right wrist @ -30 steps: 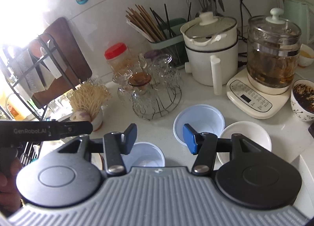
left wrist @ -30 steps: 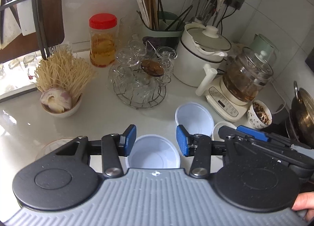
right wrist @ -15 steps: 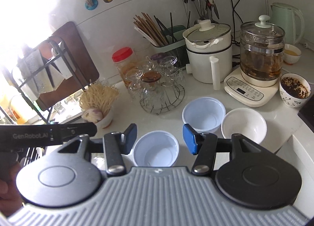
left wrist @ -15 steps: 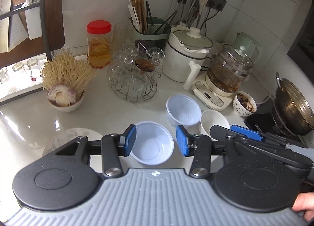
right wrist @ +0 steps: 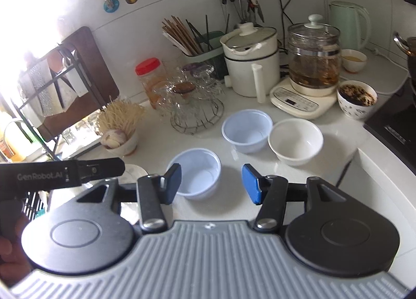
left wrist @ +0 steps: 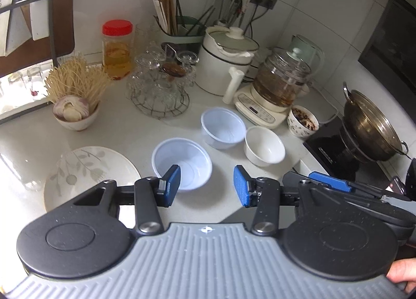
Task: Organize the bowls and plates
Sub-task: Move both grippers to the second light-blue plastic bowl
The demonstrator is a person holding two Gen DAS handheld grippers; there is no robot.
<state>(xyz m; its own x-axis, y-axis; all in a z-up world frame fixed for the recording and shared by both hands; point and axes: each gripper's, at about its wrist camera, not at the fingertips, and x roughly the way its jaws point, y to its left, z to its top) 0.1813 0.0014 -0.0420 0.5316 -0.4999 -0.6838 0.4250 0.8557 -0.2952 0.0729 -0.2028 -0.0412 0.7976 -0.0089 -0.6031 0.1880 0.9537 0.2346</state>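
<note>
Three empty bowls sit on the white counter: a near pale-blue plastic bowl (left wrist: 182, 162) (right wrist: 199, 173), a farther pale-blue bowl (left wrist: 223, 127) (right wrist: 247, 130), and a white ceramic bowl (left wrist: 264, 145) (right wrist: 296, 141) to its right. A leaf-patterned plate (left wrist: 85, 171) lies at the left. My left gripper (left wrist: 206, 186) is open and empty, held above and just in front of the near blue bowl. My right gripper (right wrist: 212, 184) is open and empty, above the same bowl's near side; its body shows at the right of the left wrist view (left wrist: 338, 187).
A wire rack of glass cups (left wrist: 161, 91), a white pot (left wrist: 226, 65), a glass kettle on its base (left wrist: 275, 91), a cup of tea leaves (left wrist: 303, 121), a bowl with noodles and garlic (left wrist: 74, 106), a red-lidded jar (left wrist: 117, 49). A wok on a stove (left wrist: 369, 127) stands right.
Both grippers have pulled back and risen from the counter, so the bowls and the plate look smaller and farther. Both stay open; nothing was picked up.
</note>
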